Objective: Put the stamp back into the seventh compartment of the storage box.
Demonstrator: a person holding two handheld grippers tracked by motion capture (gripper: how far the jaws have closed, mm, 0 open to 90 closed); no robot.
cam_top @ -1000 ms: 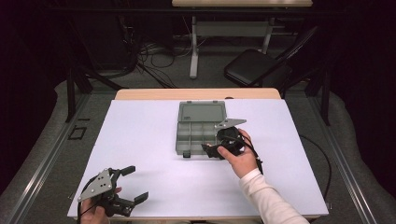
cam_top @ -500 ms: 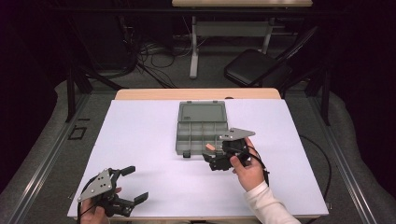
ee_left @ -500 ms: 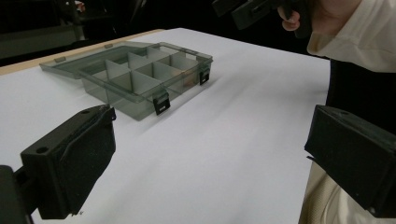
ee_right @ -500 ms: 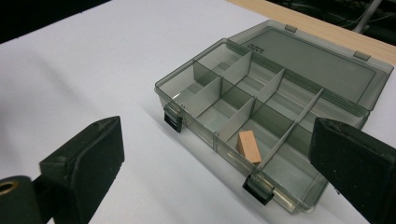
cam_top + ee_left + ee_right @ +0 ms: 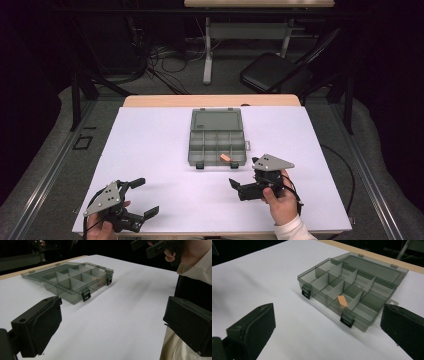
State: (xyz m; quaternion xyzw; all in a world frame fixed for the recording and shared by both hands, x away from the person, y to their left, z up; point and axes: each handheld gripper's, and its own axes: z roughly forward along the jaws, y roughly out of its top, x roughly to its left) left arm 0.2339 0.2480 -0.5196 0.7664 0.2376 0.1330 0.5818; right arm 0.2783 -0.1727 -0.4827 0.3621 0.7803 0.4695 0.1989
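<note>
One grey compartment box [image 5: 217,144] sits mid-table on the white table cover [image 5: 150,145], lid flipped open flat on its far side, two black latches on its near wall. One small orange block [image 5: 225,158] lies tilted in a near-row compartment of the box, toward the box's right end by the high view; in the right gripper view the block [image 5: 342,301] leans against a divider just behind one latch. The other compartments look empty. Right gripper [image 5: 239,186] hovers just near-right of the box, apart from it; its jaws have just been opening and stand wide with nothing between them, bare cover and the box ahead in the right gripper view. Nothing stands between that gripper and the box. Left gripper [image 5: 142,197] rests well apart from the box, near-left of it at the table's front edge, jaws spread wide, holding nothing. In the left gripper view the box [image 5: 72,281] lies ahead past clear cover. Beyond the box, off the table: one dark folding chair [image 5: 275,75], one second table [image 5: 260,5], a tangle of cables [image 5: 160,60] on the floor.
</note>
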